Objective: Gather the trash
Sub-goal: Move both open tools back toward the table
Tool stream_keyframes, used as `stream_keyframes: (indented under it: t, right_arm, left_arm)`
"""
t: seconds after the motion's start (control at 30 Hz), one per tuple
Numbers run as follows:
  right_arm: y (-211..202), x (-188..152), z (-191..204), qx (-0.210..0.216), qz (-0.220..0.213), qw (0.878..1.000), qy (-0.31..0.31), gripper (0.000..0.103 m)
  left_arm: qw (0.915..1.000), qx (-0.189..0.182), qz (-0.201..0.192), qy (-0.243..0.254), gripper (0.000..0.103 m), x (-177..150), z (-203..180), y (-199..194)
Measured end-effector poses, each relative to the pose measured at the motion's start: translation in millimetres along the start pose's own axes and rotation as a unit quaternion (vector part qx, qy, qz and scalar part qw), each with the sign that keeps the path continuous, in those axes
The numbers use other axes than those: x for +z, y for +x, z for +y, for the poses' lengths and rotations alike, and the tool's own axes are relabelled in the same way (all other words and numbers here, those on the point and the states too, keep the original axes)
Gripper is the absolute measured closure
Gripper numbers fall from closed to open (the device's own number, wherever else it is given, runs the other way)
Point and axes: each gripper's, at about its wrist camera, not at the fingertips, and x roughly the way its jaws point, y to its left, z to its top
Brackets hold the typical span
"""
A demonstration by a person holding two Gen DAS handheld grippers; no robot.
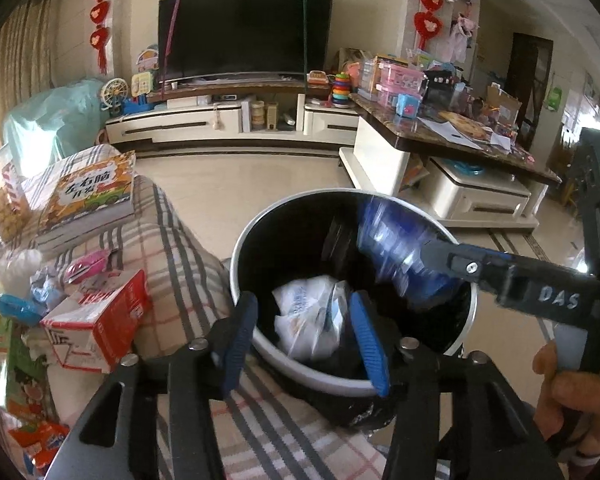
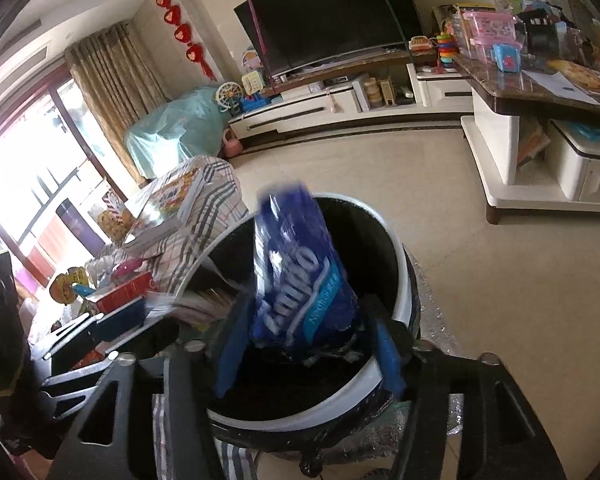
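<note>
Over the round bin (image 2: 396,264), a crinkly blue wrapper (image 2: 300,276), blurred

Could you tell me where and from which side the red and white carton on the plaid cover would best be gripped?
Probably across the red and white carton's narrow width, coming from above: it lies on its side on the plaid cover, long red face up, with clutter crowding its left.
</note>
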Motion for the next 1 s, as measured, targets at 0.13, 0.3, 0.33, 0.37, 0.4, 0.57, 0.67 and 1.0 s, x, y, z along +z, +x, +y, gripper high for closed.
stream_keyframes:
  t: [0.13, 0.3, 0.33, 0.37, 0.4, 0.57, 0.67, 1.0]
  right_arm:
    - [-7.4, -1.8, 2.1, 0.0, -0.011, 1.0, 0.008, 0.027]
    - [-17.6, -9.0, 9.6, 0.011, -0.024, 1.0, 0.017, 0.018]
    - [-19.0, -11.4, 13.1, 0.013, -0.026, 0.999, 0.015, 0.017]
    - [-20.7, -16.0, 19.4, 0.013, -0.027, 0.999, 0.01, 0.015]
    - [-21.0, -19.6, 24.2, 0.015, -0.025, 1.0, 0.007, 0.014]
    - [-18.9, -37.1, 47.5, 0.034, -0.012, 0.999, -0.007, 0.013]
    - [-17.5, -47.1, 63.9, 0.042, -0.006, 0.999, -0.019, 0.013]
    - [-7.2, -67.4, 109.8, 0.072, 0.015, 0.996, -0.052, 0.013]
  left_arm:
    - [0.9999, 0.0, 0.0, -0.016, 0.044, -9.3, 5.7, -9.8]
    - [0.9991, 0.006, -0.009, -0.041, 0.039, -31.4, 19.7, -33.5]
    - [0.9988, 0.007, -0.009, -0.047, 0.039, -36.7, 23.1, -38.4]
    - [0.9984, 0.008, -0.008, -0.055, 0.039, -42.6, 27.2, -44.0]
    - [0.9981, 0.009, -0.008, -0.06, 0.039, -47.6, 32.7, -48.6]
    - [0.9954, 0.025, -0.012, -0.091, 0.039, -72.5, 54.2, -77.3]
    - [0.9941, 0.036, -0.017, -0.101, 0.039, -84.1, 61.4, -94.2]
    - [0.9884, 0.07, -0.022, -0.132, 0.039, -123.8, 86.3, -142.4]
